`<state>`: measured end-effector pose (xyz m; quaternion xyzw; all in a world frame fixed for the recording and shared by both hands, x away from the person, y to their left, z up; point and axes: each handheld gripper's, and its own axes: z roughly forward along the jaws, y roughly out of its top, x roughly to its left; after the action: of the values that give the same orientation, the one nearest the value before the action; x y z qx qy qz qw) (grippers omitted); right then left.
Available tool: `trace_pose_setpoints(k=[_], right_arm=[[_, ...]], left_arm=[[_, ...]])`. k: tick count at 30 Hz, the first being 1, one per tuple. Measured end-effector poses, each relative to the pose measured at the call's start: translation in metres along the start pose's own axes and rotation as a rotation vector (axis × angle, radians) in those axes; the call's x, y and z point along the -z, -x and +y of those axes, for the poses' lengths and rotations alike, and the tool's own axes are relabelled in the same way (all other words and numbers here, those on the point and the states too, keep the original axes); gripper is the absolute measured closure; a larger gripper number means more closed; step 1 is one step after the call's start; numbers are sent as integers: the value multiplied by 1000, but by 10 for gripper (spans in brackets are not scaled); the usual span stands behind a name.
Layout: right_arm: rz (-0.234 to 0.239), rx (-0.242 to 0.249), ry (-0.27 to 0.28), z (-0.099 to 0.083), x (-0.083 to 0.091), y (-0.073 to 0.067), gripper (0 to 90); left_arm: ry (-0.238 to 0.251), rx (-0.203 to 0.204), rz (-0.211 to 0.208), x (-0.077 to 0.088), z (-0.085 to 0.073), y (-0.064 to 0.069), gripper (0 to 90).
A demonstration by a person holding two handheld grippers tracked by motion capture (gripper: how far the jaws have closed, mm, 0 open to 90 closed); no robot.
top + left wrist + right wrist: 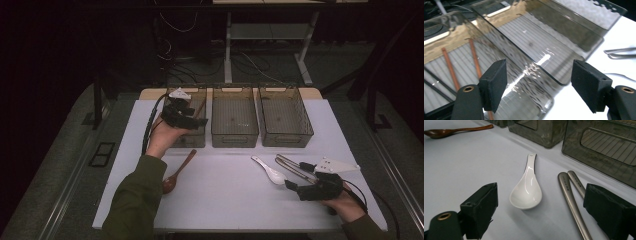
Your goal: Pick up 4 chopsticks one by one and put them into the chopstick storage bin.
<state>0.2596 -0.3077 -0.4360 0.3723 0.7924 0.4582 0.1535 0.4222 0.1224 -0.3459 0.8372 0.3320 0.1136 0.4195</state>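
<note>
Fingers (479, 212) flank a glossy white spoon (526, 188).

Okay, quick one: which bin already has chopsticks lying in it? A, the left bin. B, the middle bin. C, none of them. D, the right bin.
A: the left bin holds thin brown chopsticks on its ribbed floor, seen in the left gripper view, with the open left gripper above it; the middle bin and the right bin show bare floors.
</note>
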Motion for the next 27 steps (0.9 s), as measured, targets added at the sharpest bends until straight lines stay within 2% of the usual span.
trace_pose_setpoints(k=[2,9,13,27], right_arm=[[0,-1,0,0,0,0,123],[-1,-1,0,0,0,0,123],[-1,-1,1,0,0,0,123],[-4,1,-4,0,0,-1,123]], left_arm=[[-7,-21,-9,1,-4,5,256],[39,-38,-35,8,-20,26,220],[57,-60,-35,15,-31,36,201],[89,-56,-38,30,-68,60,166]])
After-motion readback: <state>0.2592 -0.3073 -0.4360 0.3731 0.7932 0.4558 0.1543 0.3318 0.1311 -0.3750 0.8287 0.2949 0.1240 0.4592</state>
